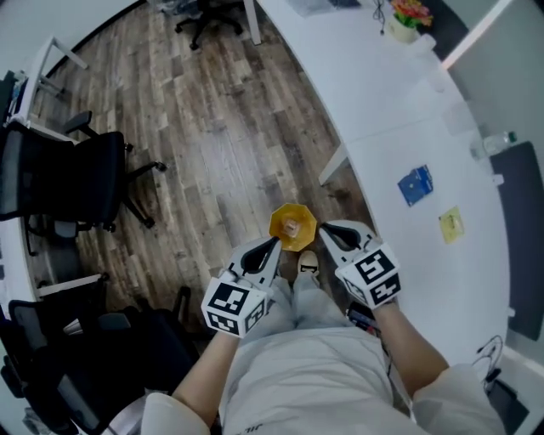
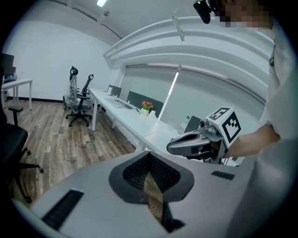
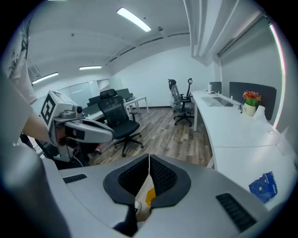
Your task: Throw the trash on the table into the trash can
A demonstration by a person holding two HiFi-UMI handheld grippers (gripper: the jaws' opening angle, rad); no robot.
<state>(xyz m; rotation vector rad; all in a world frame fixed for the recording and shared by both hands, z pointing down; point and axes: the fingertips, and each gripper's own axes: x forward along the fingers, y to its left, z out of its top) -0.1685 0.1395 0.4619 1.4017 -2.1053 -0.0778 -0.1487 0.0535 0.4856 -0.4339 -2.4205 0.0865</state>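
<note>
- In the head view both grippers are held in front of the person's body, off the white table [image 1: 382,93] and on its floor side. The left gripper [image 1: 272,246] and the right gripper [image 1: 326,231] aim their tips at the trash can [image 1: 292,226].
- Only the head view shows the trash can whole. It is yellow, has something pale inside, and stands on the wood floor [image 1: 212,127] just beside the table's inner edge, with a shoe [image 1: 308,264] right below it.
- The trash lies on the table, well apart from the can: a blue packet [image 1: 415,184] and, near it, a yellow scrap [image 1: 451,223]. The scrap appears in the head view alone, while the packet also shows low at the right of the right gripper view.
- The left gripper view shows its jaws pressed together at the tips with nothing between them. The slit beneath shows only floorboards. This view also catches the right gripper side-on, in front of the table.
- The right gripper view shows its jaws likewise pressed together and empty. Its slit shows a yellow patch and a shoe tip, which the left gripper view lacks.
- A flower pot [image 1: 406,19] stands toward the table's far end in all three views.
- Black office chairs [image 1: 76,183] stand across the floor from the table.
</note>
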